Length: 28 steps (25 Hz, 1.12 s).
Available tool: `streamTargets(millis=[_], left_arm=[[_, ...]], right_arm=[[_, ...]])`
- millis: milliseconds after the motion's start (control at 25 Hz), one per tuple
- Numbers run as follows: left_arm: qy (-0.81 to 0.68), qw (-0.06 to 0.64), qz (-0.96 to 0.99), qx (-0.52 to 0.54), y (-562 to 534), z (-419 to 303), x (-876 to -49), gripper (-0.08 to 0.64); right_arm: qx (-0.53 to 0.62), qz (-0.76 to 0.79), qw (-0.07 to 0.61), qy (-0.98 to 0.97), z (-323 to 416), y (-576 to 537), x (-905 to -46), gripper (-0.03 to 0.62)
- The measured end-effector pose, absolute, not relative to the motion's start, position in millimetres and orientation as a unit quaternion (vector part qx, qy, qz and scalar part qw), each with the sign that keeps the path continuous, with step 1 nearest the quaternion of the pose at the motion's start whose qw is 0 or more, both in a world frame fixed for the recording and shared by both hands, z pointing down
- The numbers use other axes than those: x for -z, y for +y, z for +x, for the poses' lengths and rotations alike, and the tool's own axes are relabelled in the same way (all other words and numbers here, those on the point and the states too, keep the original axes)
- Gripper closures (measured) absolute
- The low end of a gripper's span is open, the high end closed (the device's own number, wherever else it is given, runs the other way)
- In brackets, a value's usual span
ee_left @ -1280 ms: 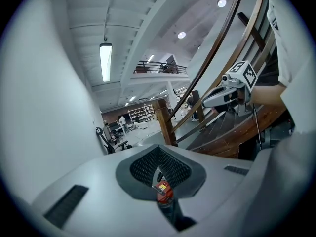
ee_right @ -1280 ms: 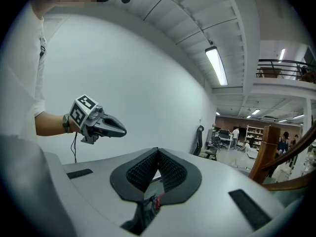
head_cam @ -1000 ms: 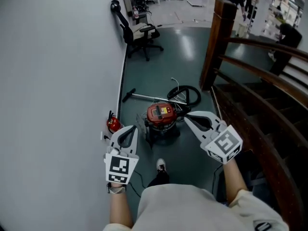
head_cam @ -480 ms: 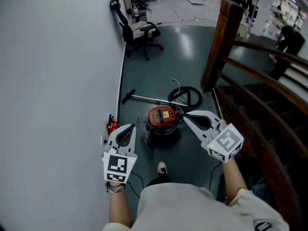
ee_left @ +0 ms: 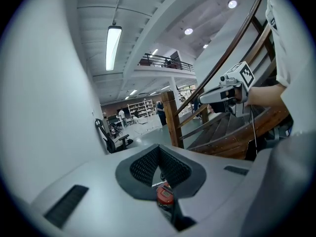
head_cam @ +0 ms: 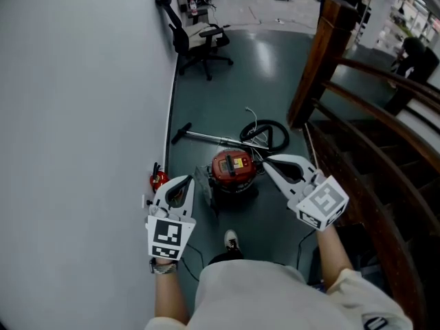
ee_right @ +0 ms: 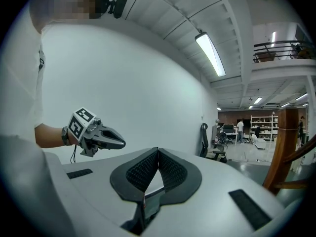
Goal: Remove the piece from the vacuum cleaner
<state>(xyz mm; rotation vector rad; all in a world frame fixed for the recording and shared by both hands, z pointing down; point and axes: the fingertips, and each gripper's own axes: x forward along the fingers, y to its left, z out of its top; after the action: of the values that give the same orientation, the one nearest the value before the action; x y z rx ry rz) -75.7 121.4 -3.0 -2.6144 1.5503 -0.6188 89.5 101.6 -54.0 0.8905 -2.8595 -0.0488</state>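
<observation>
A: Head view; where is the vacuum cleaner [head_cam: 232, 169]?

B: Centre of frame, on the dark floor [head_cam: 261, 67]; a red drum, its black hose [head_cam: 265, 135] coiled just above it, a metal wand [head_cam: 206, 138] lying to the upper left; a small red object [head_cam: 159, 179] sits by the wall at its left.

A: And the grippers?

B: The left gripper [head_cam: 187, 179] is left of the drum and the right gripper [head_cam: 267, 160] is right of it; both are in the air, touching nothing; an office chair [head_cam: 199, 43] stands at the top, with a wooden stair rail [head_cam: 323, 53] at the right.

A: Left gripper view?

B: The jaws are clenched, with nothing held; the red drum shows far below through the slot beneath them; the other gripper is in the upper right.

A: Right gripper view?

B: The jaws are pressed together, also with nothing held; the other gripper is at the left, against the white wall [ee_right: 148, 83]; the chair is at the right.
</observation>
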Motion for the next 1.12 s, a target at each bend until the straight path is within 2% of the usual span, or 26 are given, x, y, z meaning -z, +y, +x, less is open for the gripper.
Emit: streamTargets(millis=[640, 1120], left_arm=[[0.48, -0.009, -0.849, 0.221, 58, -111, -43, 0.56], [0.515, -0.049, -0.825, 0.229, 2, -133, -97, 0.56]], right_arm=[[0.002, 0.31, 0.109, -0.944, 51, 45, 11, 0.563], [-0.034, 0.326, 0.133, -0.935, 56, -9, -47, 0.563]])
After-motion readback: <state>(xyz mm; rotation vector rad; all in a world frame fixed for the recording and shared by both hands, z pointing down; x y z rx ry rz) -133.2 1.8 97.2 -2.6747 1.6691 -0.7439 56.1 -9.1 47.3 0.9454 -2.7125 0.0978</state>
